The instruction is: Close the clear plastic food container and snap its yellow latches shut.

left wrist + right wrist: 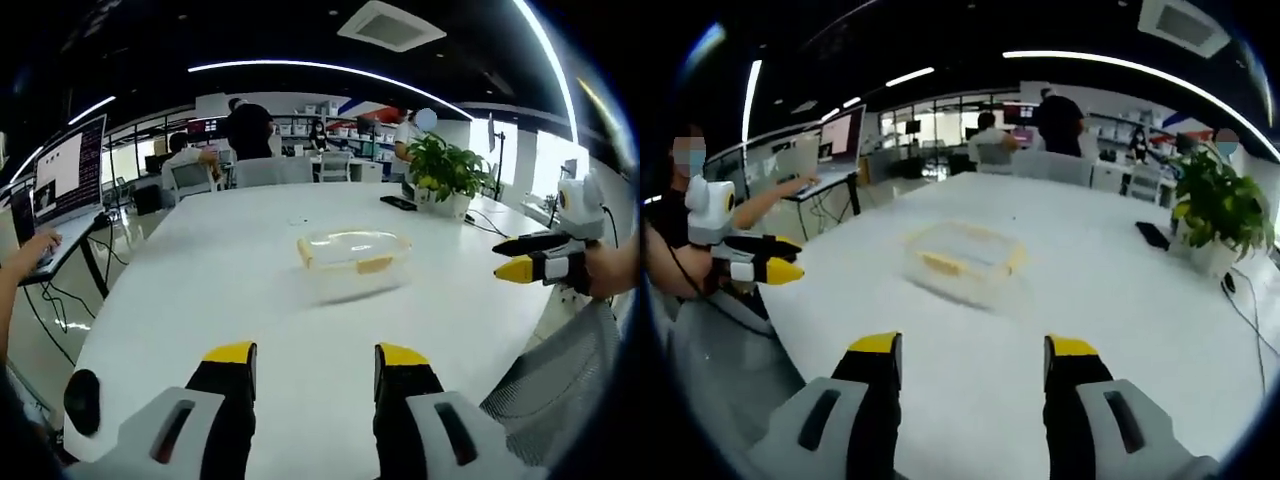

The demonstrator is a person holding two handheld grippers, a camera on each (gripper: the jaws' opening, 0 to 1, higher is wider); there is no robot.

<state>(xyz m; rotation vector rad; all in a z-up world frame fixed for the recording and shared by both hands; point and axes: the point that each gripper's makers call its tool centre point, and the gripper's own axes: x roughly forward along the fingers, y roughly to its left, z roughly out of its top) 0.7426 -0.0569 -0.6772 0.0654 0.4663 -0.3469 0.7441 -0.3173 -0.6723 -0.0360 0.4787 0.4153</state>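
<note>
The container (352, 258) sits mid-desk (240, 290), well ahead of both grippers, long axis running across the left gripper view. It looks empty, lid seemingly resting on top, yellow latches (374, 265) apparently unsnapped. The left gripper (315, 362) and right gripper (973, 358) hover near opposite desk edges, jaws apart, holding nothing; neither is clearly nearer

**Materials and finishes**

We log the food container (352, 262) as clear, glossy plastic with opaque yellow latches (375, 265). The bench (250, 270) looks smooth, white and slightly shiny. We see left tongs (315, 365) and right tongs (973, 357) in matt black and grey plastic with yellow tips. The chair back (560, 380) looks like grey mesh fabric.
</note>
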